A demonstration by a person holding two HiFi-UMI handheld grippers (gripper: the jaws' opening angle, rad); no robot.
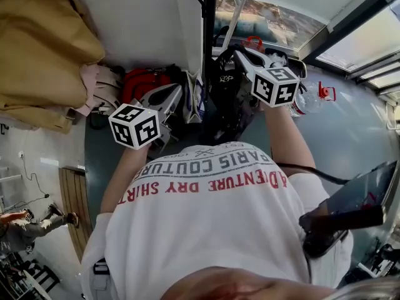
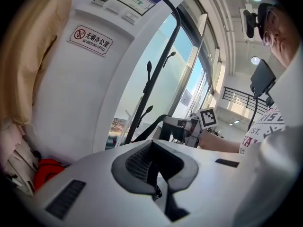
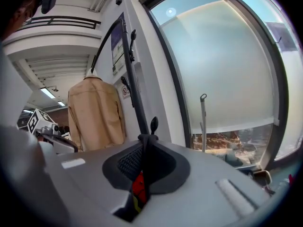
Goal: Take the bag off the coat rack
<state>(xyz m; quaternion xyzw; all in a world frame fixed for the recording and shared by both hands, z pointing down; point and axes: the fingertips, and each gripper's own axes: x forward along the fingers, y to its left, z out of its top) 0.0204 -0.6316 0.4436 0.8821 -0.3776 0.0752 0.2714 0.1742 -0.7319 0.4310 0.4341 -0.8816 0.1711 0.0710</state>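
A black bag (image 1: 226,105) hangs low beside the dark coat rack pole (image 1: 209,17). My right gripper (image 1: 242,56) sits above the bag, shut on its black strap (image 3: 143,137), which is pinched at the jaw tips close to the pole (image 3: 135,89) and a knobbed hook (image 3: 154,124). The left gripper view shows that strap (image 2: 150,129) running down from the right gripper. My left gripper (image 1: 170,99) is left of the bag at a lower height. Its jaws (image 2: 154,150) look shut with nothing between them.
A beige coat (image 1: 44,49) hangs at the left on the white wall. A red bag (image 1: 140,83) and other bundles lie on the floor by the rack's foot. Glass windows (image 3: 222,79) stand behind the rack. A black tablet (image 1: 356,202) sits at my right side.
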